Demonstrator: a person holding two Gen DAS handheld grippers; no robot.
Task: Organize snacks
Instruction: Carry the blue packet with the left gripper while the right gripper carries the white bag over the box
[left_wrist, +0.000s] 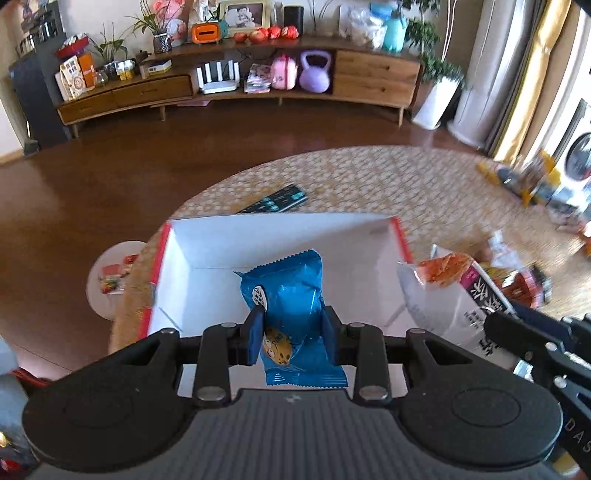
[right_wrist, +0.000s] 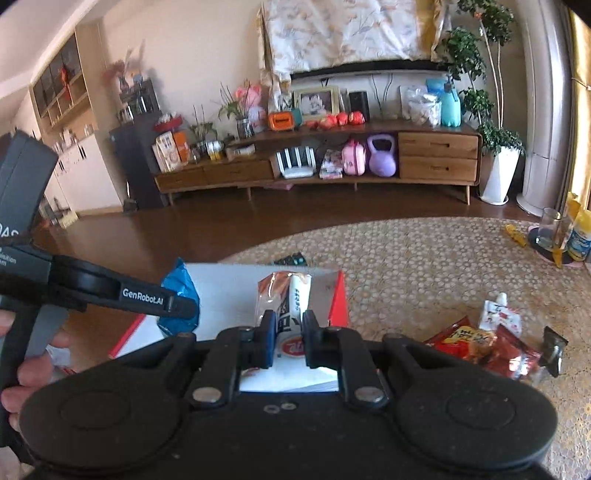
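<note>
My left gripper (left_wrist: 293, 325) is shut on a blue snack packet (left_wrist: 291, 295) and holds it over the open white box with red edges (left_wrist: 207, 266). My right gripper (right_wrist: 289, 325) is shut on a white and orange snack bag (right_wrist: 286, 295) and holds it just right of the box (right_wrist: 229, 291). The same bag shows at the right in the left wrist view (left_wrist: 447, 288). The blue packet (right_wrist: 181, 295) and the left gripper's arm show at the left in the right wrist view. The box's floor looks bare.
Loose red snack packets (right_wrist: 480, 347) and a white pouch (right_wrist: 500, 314) lie on the patterned round table (right_wrist: 424, 258) to the right. A remote control (left_wrist: 277, 201) lies behind the box. A glass and a bottle (right_wrist: 576, 236) stand at the far right. A small white stool (left_wrist: 110, 277) is left of the table.
</note>
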